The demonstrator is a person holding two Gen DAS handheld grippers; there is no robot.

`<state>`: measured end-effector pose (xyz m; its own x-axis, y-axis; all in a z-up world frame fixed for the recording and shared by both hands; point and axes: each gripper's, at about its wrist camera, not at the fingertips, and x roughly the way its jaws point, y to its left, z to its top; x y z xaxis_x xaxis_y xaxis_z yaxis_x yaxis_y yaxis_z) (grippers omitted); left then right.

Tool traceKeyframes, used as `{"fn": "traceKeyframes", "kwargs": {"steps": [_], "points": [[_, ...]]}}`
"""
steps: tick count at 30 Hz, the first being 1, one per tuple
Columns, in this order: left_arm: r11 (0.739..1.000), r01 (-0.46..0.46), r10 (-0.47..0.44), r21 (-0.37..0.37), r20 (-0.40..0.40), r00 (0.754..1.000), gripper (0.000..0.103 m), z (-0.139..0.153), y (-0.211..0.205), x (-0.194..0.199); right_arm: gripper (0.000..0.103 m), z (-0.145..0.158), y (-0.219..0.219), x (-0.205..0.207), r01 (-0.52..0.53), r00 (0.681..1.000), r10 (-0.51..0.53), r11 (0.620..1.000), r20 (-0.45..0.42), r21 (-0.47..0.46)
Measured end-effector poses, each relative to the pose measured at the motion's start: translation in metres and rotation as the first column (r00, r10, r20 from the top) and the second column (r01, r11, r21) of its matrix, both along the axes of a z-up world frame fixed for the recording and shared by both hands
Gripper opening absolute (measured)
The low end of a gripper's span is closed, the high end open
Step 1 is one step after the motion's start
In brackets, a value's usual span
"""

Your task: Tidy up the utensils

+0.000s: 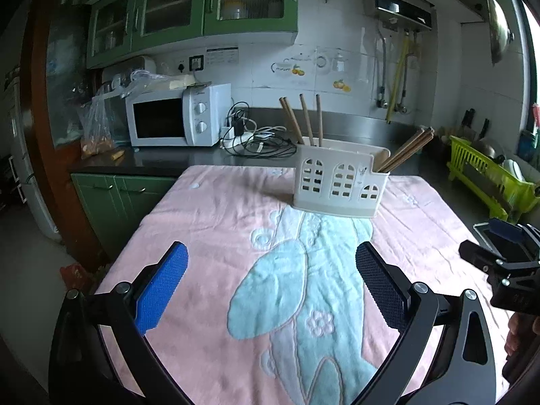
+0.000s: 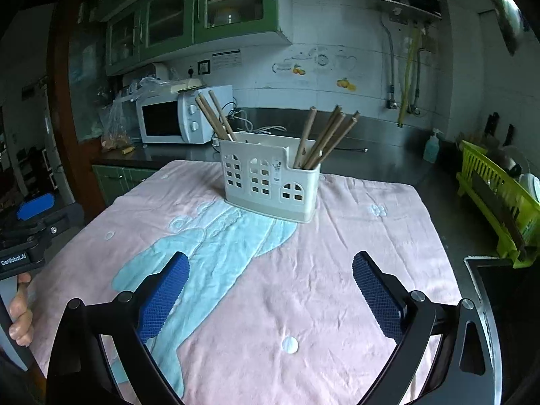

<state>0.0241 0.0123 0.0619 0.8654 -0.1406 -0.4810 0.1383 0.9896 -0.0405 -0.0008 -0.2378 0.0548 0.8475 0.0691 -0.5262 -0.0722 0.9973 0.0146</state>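
Both grippers' fingers wide, empty: left gripper, right gripper. Chopsticks split between holder end compartments. Risk: light holder tipping or sliding on towel if sticks pulled at slant.

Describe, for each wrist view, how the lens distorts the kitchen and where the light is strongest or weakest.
Left wrist view: fisheye bends the green cabinets and the frame corners go black; daylight blows out the right edge, while the white utensil holder stays sharp. Right wrist view: same curved distortion, cabinets darker, soft even light on the pink blanket, doorway at left dim.
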Motion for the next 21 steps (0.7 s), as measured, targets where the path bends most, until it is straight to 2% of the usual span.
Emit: {"fn": "traceKeyframes", "kwargs": {"steps": [8,21], "points": [[1.0,-0.027,0.027,-0.014,-0.034,0.999,0.098,-0.015,0.007,-0.004,0.095,-0.005,0.0,-0.011,0.016,1.0,-0.016,1.0,0.002,-0.001],[0.999,-0.035,0.037,0.038,-0.059,0.998,0.098,-0.026,0.002,-0.007,0.095,-0.018,0.004,-0.013,0.006,0.999,-0.006,1.0,-0.032,0.017]]}}
